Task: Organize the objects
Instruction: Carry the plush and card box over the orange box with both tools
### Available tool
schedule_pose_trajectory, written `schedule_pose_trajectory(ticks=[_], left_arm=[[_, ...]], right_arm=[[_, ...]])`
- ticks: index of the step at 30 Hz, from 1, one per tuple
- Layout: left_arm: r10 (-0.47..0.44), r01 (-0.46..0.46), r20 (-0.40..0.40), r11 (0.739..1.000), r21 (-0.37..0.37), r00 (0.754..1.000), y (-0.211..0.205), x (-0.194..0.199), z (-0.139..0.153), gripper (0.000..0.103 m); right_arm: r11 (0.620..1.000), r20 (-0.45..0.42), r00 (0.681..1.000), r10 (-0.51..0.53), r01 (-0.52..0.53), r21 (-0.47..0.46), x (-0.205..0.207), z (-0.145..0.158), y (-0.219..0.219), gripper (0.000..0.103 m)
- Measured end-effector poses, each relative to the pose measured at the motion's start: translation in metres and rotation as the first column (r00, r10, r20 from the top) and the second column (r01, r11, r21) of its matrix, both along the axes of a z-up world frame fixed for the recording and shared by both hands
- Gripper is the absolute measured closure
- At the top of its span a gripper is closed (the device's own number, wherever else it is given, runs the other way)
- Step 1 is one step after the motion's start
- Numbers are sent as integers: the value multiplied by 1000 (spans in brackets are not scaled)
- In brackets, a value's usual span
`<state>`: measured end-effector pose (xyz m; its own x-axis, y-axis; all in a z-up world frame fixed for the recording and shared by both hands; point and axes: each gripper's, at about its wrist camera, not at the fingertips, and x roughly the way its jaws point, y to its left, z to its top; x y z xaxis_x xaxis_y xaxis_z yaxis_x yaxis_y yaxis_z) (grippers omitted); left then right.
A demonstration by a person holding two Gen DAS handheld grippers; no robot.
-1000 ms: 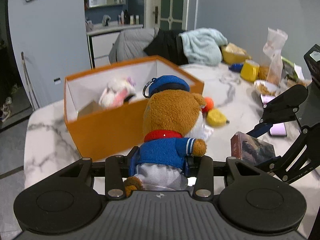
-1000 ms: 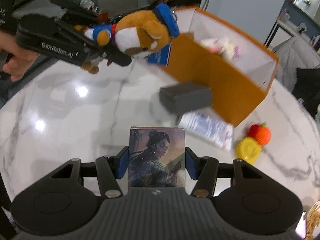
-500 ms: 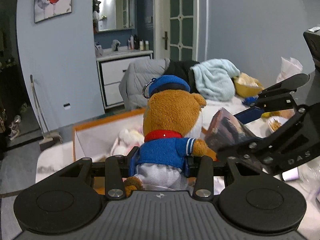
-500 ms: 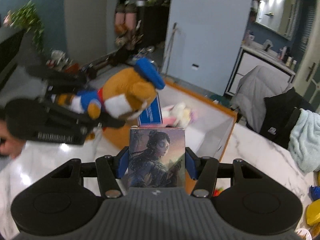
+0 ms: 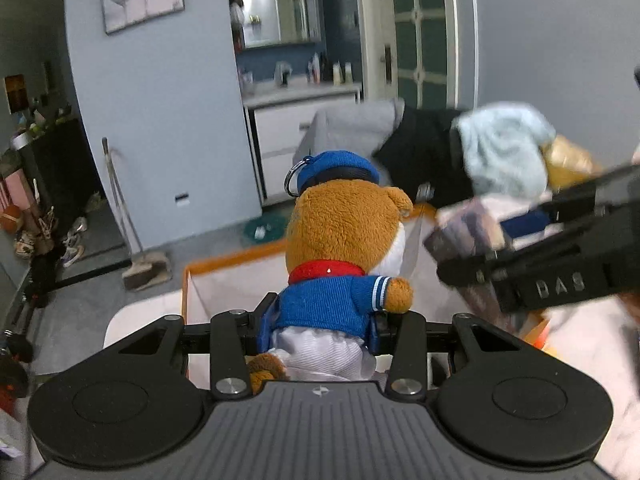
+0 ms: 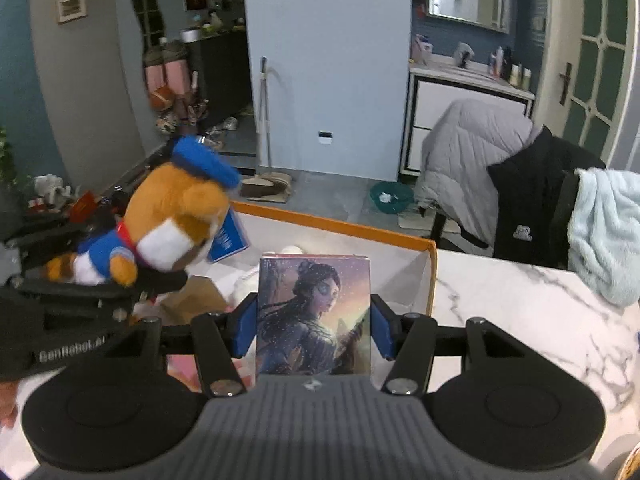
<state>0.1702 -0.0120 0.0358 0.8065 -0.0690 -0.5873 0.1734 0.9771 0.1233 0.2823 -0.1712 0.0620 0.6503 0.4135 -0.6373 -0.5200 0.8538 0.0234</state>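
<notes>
My left gripper (image 5: 320, 326) is shut on a brown plush bear (image 5: 340, 248) in a blue cap and jacket, held above the open orange box (image 5: 224, 264). The bear also shows in the right wrist view (image 6: 172, 220), at the left over the box (image 6: 360, 230). My right gripper (image 6: 314, 326) is shut on a small illustrated card box (image 6: 314, 316) showing a woman, held over the orange box's near side. That card box shows blurred in the left wrist view (image 5: 464, 232). Inside the orange box lie a white plush (image 6: 256, 280) and a brown packet (image 6: 192, 300).
The orange box stands at the edge of a white marble table (image 6: 520, 320). Chairs draped with a grey coat (image 6: 472, 140), a black jacket (image 6: 532, 200) and a light blue towel (image 6: 604, 232) stand behind. A broom (image 5: 132, 240) leans on the wall.
Both grippers have risen from the table and moved over the orange box, each still holding its object. The views now look past the box toward the room.
</notes>
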Motion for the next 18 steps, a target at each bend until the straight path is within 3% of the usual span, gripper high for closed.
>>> schedule_pose_trajectory(ticks=[4,8,18], left_arm=[[5,0,-51,995,98,999,-6,12,-22,54],[35,-25,-86,993,115,996,-5,23,-32,54],[63,-32,-161,981,191,985,-4,37,-53,52]], right_arm=[[997,29,999,-29,31,-72,11,-24,14,44],[990,49,998,-35,42,-135,21,-41,26,44],[983,0,1000,-26,26,-181,34,-71,42,44]])
